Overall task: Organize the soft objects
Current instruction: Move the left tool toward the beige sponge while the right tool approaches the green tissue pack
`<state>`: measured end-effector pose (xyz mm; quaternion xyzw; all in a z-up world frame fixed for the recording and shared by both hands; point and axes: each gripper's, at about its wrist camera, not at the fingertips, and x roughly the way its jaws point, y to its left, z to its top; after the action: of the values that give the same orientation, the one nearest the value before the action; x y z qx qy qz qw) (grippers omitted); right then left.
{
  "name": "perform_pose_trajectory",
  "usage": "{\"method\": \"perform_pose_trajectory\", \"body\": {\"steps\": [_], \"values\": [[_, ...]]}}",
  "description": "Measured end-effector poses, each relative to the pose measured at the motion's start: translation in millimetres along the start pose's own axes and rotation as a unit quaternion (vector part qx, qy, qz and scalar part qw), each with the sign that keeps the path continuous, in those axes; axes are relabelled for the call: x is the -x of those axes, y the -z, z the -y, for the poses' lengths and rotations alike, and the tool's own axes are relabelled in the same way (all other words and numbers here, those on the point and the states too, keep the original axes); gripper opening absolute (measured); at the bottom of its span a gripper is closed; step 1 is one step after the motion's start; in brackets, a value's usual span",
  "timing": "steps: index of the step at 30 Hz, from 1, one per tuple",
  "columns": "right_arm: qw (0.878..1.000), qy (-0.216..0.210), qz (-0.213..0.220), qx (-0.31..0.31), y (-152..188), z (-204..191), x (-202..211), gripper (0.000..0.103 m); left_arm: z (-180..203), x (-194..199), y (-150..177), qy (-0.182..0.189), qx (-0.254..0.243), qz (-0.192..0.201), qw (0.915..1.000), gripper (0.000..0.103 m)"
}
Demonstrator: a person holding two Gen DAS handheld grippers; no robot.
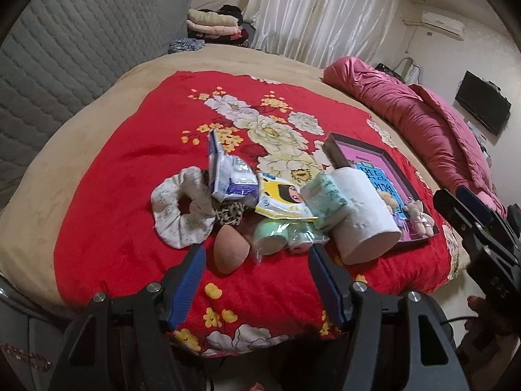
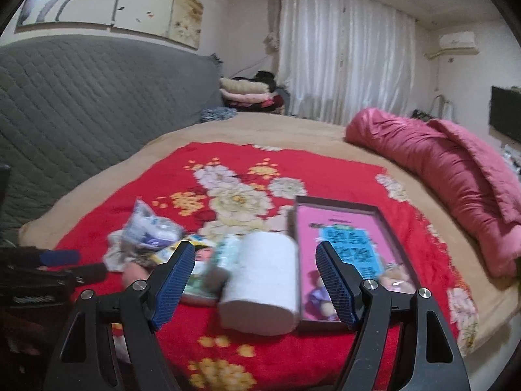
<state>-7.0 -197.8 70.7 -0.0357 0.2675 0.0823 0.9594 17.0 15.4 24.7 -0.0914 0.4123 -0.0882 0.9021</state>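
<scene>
Soft things lie heaped on a red flowered blanket (image 1: 114,202): a white scrunchie (image 1: 177,208), a beige makeup sponge (image 1: 229,249), a green wrapped item (image 1: 272,239), a tissue pack (image 1: 228,179), a yellow packet (image 1: 283,200) and a white paper roll (image 1: 364,218). My left gripper (image 1: 257,260) hovers open just short of the sponge, holding nothing. In the right wrist view my right gripper (image 2: 255,268) stands open above the paper roll (image 2: 260,288), also holding nothing. A shallow box (image 2: 342,218) with a pink printed bottom holds small plush toys (image 1: 420,216).
The blanket covers a tan bed (image 1: 58,163). A rolled pink quilt (image 2: 449,182) lies along the right side. A grey quilted headboard (image 2: 81,97) stands at left. Folded clothes (image 2: 247,93) and white curtains (image 2: 342,65) are at the back. A dark screen (image 1: 482,107) hangs on the right wall.
</scene>
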Motion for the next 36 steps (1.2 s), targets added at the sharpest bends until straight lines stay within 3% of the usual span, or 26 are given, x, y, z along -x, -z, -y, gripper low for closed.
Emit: {"method": "perform_pose_trajectory", "body": {"steps": [8, 21, 36], "values": [[0.998, -0.055, -0.022, 0.027, 4, -39, -2, 0.078, -7, -9, 2, 0.002, 0.015, -0.019, 0.9997, 0.065], [0.995, -0.062, -0.064, 0.033, 18, -39, -28, 0.078, -19, -34, 10, 0.0, 0.04, -0.061, 0.9973, 0.065], [0.994, -0.06, -0.086, 0.023, 26, -32, -50, 0.078, -25, -67, 15, -0.016, 0.029, -0.094, 0.995, 0.065]]}}
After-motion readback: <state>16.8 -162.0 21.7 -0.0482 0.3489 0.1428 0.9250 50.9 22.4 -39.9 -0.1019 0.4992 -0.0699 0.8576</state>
